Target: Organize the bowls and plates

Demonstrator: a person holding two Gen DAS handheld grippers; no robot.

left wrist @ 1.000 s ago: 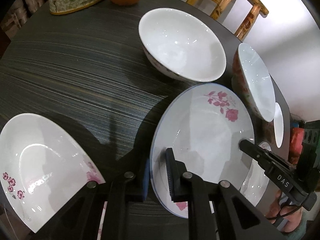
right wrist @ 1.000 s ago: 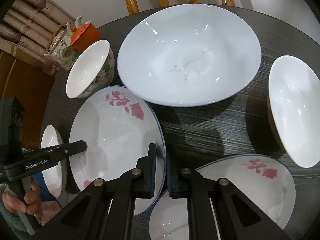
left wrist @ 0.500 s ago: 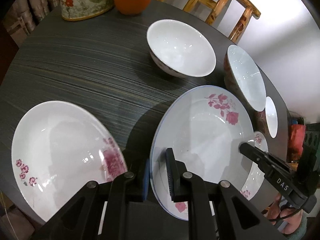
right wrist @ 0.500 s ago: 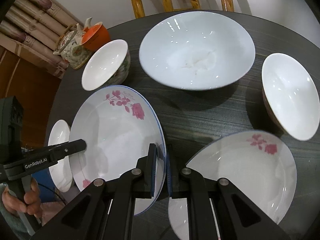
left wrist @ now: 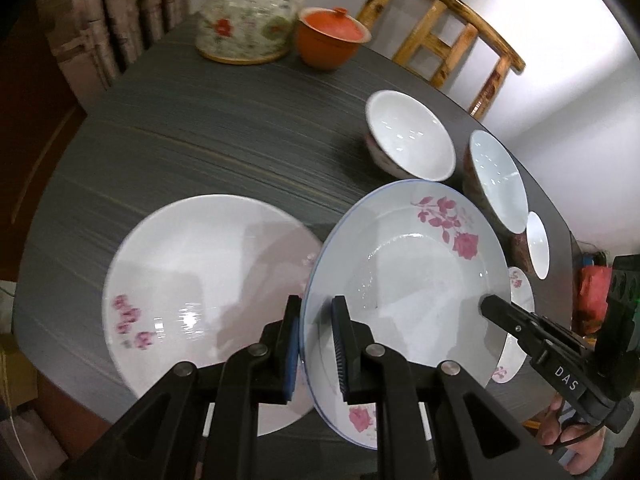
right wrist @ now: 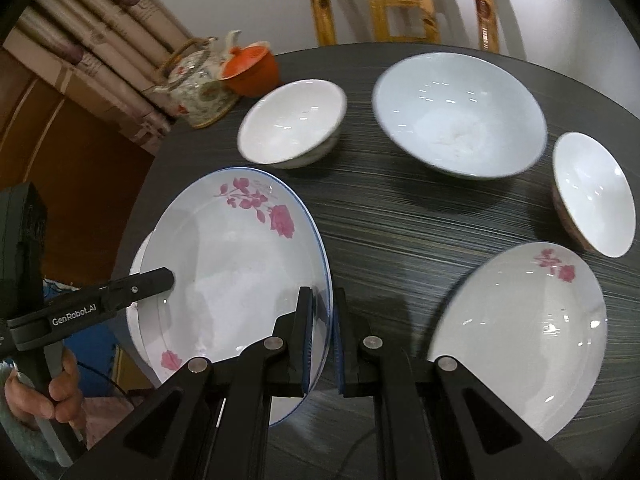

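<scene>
A white plate with pink roses and a thin blue rim [left wrist: 408, 280] [right wrist: 232, 264] hangs tilted above the dark table, held by both grippers at opposite edges. My left gripper [left wrist: 316, 344] [right wrist: 168, 276] is shut on its near-left rim. On the opposite rim my right gripper [right wrist: 322, 332] [left wrist: 486, 305] is shut as well. A second flowered plate [left wrist: 208, 292] [right wrist: 520, 332] lies flat on the table. Beyond stand a large white bowl [right wrist: 460, 116], a medium bowl [left wrist: 410, 146] [right wrist: 292, 124] and another bowl [left wrist: 498, 184] [right wrist: 592, 196].
A flowered teapot [left wrist: 248, 20] [right wrist: 196, 80] and an orange lidded cup [left wrist: 332, 38] [right wrist: 252, 68] stand at the table's far edge. A wooden chair [left wrist: 440, 32] is behind. A small bowl [left wrist: 536, 246] and a small plate [left wrist: 520, 288] sit by the right table edge, partly under the held plate.
Both grippers have risen with the rose plate still gripped. The table and dishes look smaller and farther below, and the teapot and chair have come fully into view.
</scene>
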